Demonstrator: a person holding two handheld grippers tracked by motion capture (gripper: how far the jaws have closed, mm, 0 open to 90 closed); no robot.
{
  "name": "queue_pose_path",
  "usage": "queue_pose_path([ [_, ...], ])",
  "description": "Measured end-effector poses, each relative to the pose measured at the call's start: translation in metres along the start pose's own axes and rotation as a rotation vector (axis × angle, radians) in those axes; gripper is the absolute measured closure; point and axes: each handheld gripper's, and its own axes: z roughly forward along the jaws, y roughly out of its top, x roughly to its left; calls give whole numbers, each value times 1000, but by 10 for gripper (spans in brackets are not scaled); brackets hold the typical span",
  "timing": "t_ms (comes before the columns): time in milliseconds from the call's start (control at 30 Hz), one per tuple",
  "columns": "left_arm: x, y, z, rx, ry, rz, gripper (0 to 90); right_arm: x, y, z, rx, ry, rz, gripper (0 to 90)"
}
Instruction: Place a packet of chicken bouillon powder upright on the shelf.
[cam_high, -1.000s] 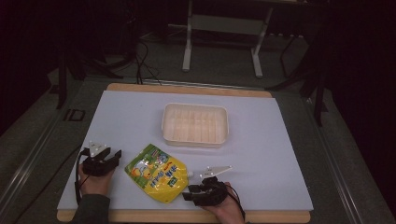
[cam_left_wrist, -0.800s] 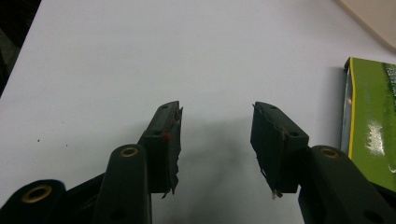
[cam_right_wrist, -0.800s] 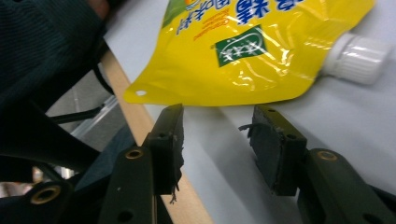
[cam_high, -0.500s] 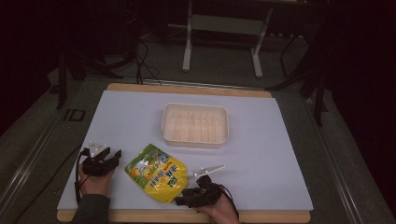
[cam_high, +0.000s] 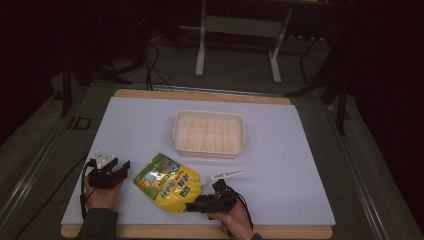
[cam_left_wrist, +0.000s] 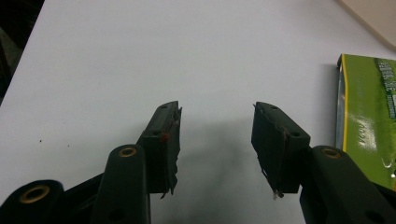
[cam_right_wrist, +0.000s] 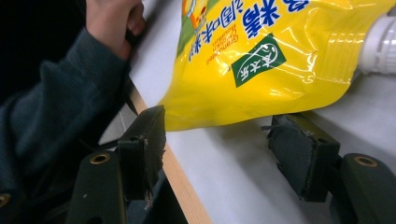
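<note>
On the pale lavender-white table top (cam_high: 300, 165), near its front edge, a glossy yellow-and-green plastic spouted pouch (cam_high: 167, 182) is lying flat, its long axis running diagonally from the green end at far left to the yellow end at near right. Beyond it a cream rectangular plastic tray (cam_high: 209, 133) is sitting empty, well apart from both hands. The right gripper (cam_high: 192, 206) is lying low at the pouch's yellow near corner, pointing leftward along the table; in the right gripper view its jaws are standing wide, flanking the yellow bottom edge (cam_right_wrist: 243, 116) without pinching it, the white screw cap (cam_right_wrist: 380, 44) showing at far right. The left gripper (cam_high: 116, 169) is resting just beside the pouch's green end, jaws spread wide over bare table, the green edge (cam_left_wrist: 366, 116) lying off to its right. The right hand (cam_high: 235, 222) is judged nearer for a grasp; closing should catch that corner.
</note>
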Motion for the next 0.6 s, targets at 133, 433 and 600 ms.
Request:
queue_pose_path([
  [133,0,0,0,1,0,-1,513,-2,5,0,-17,-16,22,340],
  [433,0,0,0,0,-3,-1,515,-6,29,8,-96,-20,93,395],
  [600,0,0,0,-1,-6,-3,515,0,37,17,-101,-25,84,457],
])
